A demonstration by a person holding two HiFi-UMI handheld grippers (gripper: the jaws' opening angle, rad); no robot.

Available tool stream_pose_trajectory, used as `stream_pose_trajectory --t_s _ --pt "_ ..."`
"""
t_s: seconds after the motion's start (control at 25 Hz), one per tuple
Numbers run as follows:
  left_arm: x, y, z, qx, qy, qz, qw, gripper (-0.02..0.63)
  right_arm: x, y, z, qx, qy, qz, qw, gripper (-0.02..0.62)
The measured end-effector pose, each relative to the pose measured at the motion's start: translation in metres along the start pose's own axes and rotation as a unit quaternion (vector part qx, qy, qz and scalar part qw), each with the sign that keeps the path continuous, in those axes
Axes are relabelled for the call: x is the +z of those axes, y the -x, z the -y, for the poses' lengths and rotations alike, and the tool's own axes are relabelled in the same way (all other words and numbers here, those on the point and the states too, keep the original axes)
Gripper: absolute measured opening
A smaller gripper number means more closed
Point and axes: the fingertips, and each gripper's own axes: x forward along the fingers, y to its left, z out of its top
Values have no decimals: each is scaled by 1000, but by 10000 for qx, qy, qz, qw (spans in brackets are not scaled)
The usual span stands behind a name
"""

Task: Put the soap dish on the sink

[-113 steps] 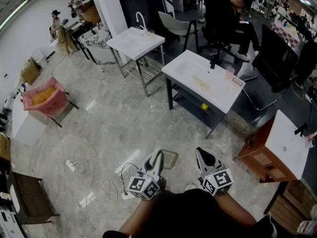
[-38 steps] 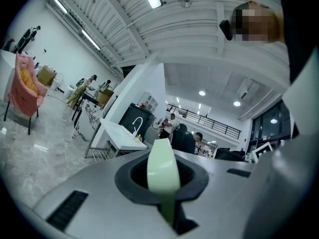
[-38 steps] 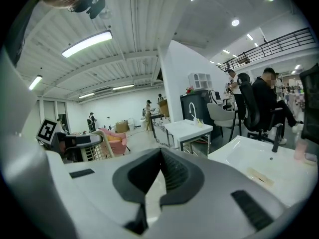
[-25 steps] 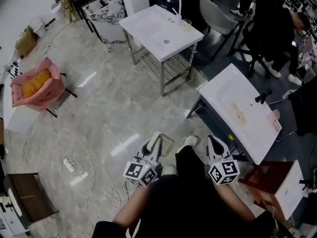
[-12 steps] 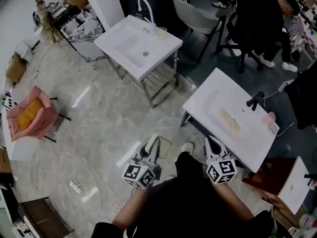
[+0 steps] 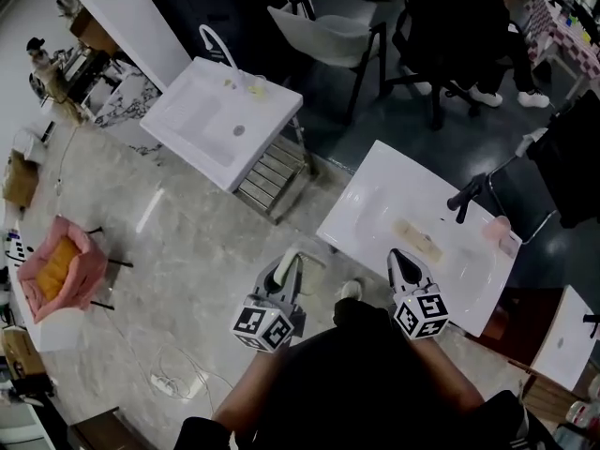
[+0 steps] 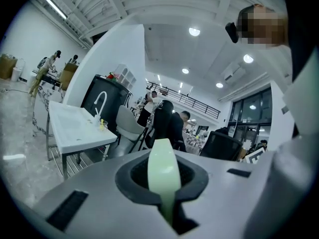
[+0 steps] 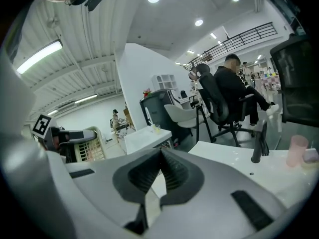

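A pale green slatted soap dish (image 6: 307,261) is clamped in my left gripper (image 6: 286,270), which is held low over the grey floor. In the left gripper view the soap dish (image 7: 162,163) stands edge-on between the closed jaws. My right gripper (image 6: 399,259) is shut with nothing in it, its tip over the near edge of a white sink (image 6: 366,195) with a black tap (image 6: 467,198). In the right gripper view that sink (image 8: 234,158) lies just ahead, and the soap dish (image 8: 92,151) shows at the left.
A pale yellowish object (image 6: 417,237) lies in the basin and a pink cup (image 6: 495,228) stands by the tap. A second white sink (image 6: 211,125) stands farther left. A chair (image 6: 323,31), a pink basket (image 6: 56,270), a wooden cabinet (image 6: 553,336) and floor cables (image 6: 178,373) surround.
Both grippers have moved toward the sink with the black tap, which now lies right in front of the right gripper. The soap dish stays in the left gripper.
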Motion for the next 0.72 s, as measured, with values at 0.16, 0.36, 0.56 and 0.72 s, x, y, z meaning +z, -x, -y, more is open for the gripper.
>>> stream_pose_trajectory --t_s 0.16,0.36,0.56,0.72 --pt "9 -42 5 -132 -39 -144 9998 21 23 -14 40 -235 -133 162 9995 -2" --pt "23 -90 15 -367 -260 -315 9985 21 33 -27 71 -384 -166 199 9989 -2" --pt "12 -130 24 -589 -317 -552 9962 21 27 -31 81 -438 -209 198 9986 -2" --pt "-4 -166 32 -773 -258 -739 9939 21 26 -37 82 -436 -287 129 9986 -2"
